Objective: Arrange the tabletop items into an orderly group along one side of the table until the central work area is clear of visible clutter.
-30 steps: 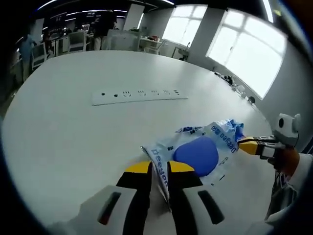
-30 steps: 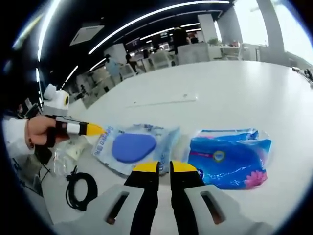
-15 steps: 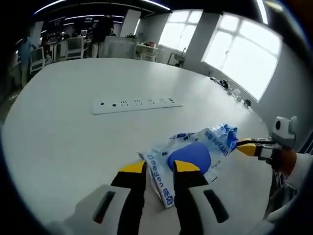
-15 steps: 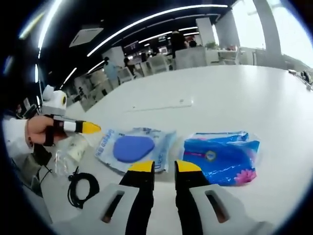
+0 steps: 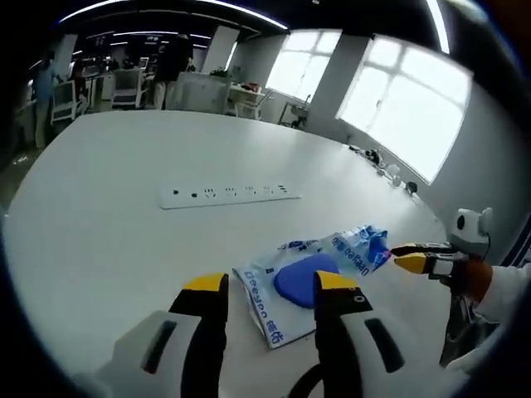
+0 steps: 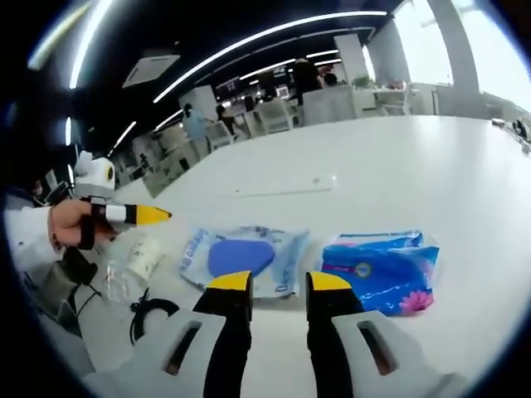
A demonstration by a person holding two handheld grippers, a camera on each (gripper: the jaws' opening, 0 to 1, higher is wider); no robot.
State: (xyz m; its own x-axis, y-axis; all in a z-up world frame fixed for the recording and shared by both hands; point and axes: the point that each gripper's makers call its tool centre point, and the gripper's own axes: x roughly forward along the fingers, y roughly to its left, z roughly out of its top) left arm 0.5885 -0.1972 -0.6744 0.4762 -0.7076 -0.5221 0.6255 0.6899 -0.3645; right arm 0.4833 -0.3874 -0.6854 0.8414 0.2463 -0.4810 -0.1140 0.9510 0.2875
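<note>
A clear packet with a blue oval pad (image 5: 300,280) lies flat on the white table (image 5: 99,215), just ahead of my left gripper (image 5: 270,286), which is open and apart from it. Behind the packet lies a blue printed packet (image 5: 365,245). My right gripper (image 5: 411,259) comes in from the right, held in a hand. In the right gripper view the oval-pad packet (image 6: 245,257) and the blue packet (image 6: 382,269) lie side by side beyond my open right gripper (image 6: 280,283). The left gripper (image 6: 137,215) hovers at the left.
A white power strip (image 5: 228,195) lies farther out on the table, also seen as the power strip (image 6: 282,186). A coiled black cable (image 6: 153,313) and a crumpled clear wrapper (image 6: 133,259) sit at the near left. Desks, chairs and people stand in the background.
My left gripper has let go of the oval-pad packet, opened wide and pulled back. The right gripper's jaws have also spread and drawn back from both packets.
</note>
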